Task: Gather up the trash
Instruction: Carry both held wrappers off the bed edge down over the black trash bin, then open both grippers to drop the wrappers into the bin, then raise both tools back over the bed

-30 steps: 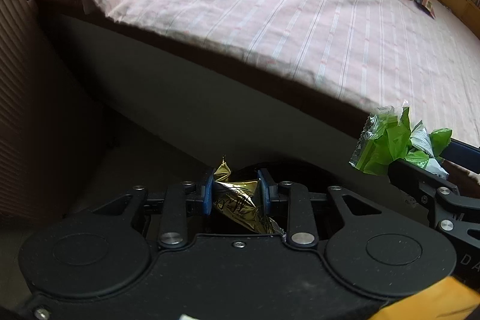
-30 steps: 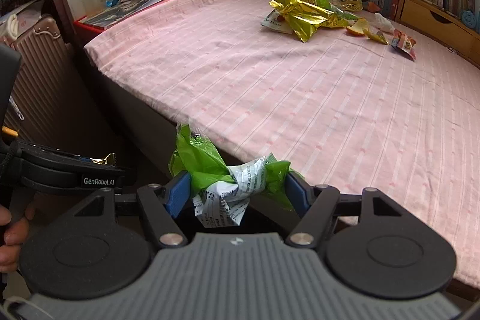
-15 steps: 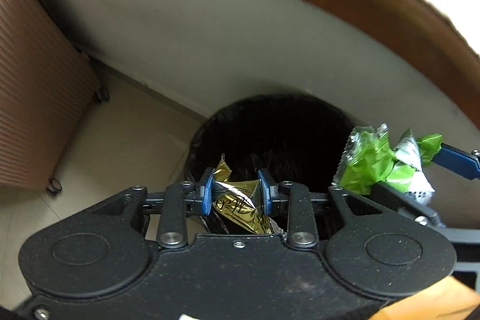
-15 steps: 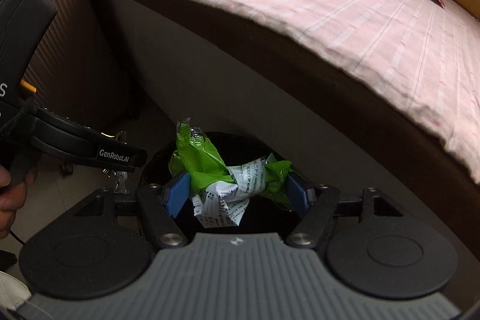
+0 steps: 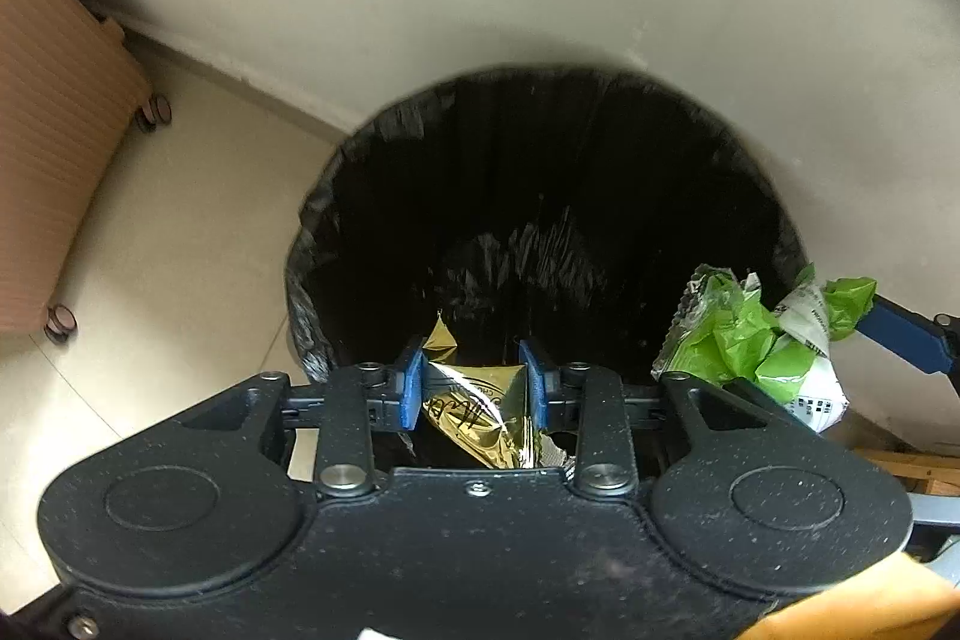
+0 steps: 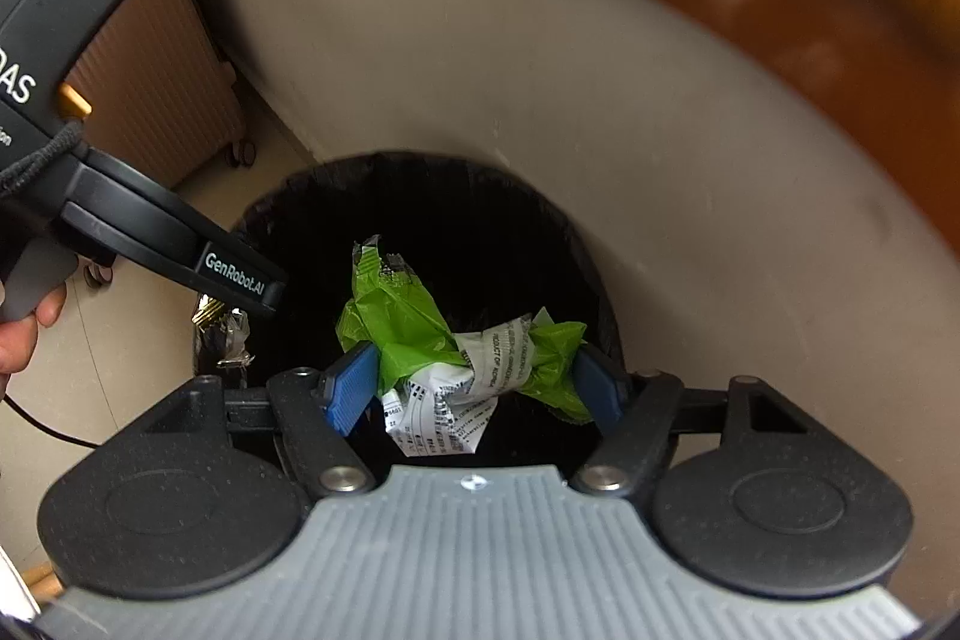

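Over the floor (image 5: 180, 232), a black-lined bin (image 5: 336, 196) gapes beside the bed base. The gold wrapper (image 5: 474, 412), corner up, is pinched in the left claw (image 5: 474, 388), its jaws just easing apart; the green wrapper (image 6: 420, 334), lying crosswise, is clamped in the right claw (image 6: 474, 388).

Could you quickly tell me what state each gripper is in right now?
Left gripper: jaws have just been opening, gold foil wrapper still between the pads.
Right gripper: jaws have just been opening, crumpled green and white wrapper still between the pads.

place: home bedroom | cues: bed side (image 6: 600, 58), suitcase (image 5: 54, 112), lined bin (image 5: 540, 196)
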The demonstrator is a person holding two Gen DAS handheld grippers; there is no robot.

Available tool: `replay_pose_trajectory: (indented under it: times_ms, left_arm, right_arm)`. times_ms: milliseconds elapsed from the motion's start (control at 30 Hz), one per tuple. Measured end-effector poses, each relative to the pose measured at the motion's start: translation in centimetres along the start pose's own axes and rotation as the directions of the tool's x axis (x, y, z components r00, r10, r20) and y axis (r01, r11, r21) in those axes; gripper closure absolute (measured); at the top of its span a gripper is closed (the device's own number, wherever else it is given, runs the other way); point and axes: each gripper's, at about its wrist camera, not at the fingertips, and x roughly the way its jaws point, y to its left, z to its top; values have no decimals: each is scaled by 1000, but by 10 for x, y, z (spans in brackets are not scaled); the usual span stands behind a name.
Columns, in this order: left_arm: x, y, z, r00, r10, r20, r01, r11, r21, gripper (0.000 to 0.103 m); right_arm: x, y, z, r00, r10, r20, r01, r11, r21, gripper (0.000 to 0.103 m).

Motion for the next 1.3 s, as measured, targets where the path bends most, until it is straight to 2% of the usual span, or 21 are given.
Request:
replay_pose_trajectory:
  times_ms: [200,267,333,400,567,733,967,1133,1300]
  left_arm:
    - [19,-5,-9,1000,1,-30,-1,1000,-1,67]
    - [25,-6,-10,999,3,-34,-3,1000,6,65]
    - [28,-6,-10,999,5,-40,-5,1000,12,55]
    - [30,-8,-10,999,11,-41,-11,1000,10,36]
    - [25,-6,-9,1000,12,-21,-12,1000,4,24]
    - [15,0,-6,999,-31,-16,31,999,-22,22]
    - [-1,1,-4,999,-36,1,36,999,-32,22]
    - [-30,4,-6,998,-38,41,40,998,-49,22]
    - [-76,7,-6,994,-52,100,58,997,-55,23]
  right_arm:
    - [14,-1,2,1000,-5,-16,5,1000,7,27]
    - [15,-1,-5,1000,-3,-18,3,1000,5,23]
    - [18,-1,-6,1000,1,-13,-1,1000,5,17]
    - [20,-3,-9,1000,11,-5,-11,1000,0,15]
    - [17,-3,-10,1000,-8,8,8,1000,-3,12]
    - [11,-6,-8,1000,-15,21,15,1000,0,11]
    - [1,-2,-2,999,-21,45,21,1000,-12,11]
    - [-18,-1,4,997,-31,70,32,999,-6,11]
    - [-54,-2,16,993,-28,111,28,1000,2,11]
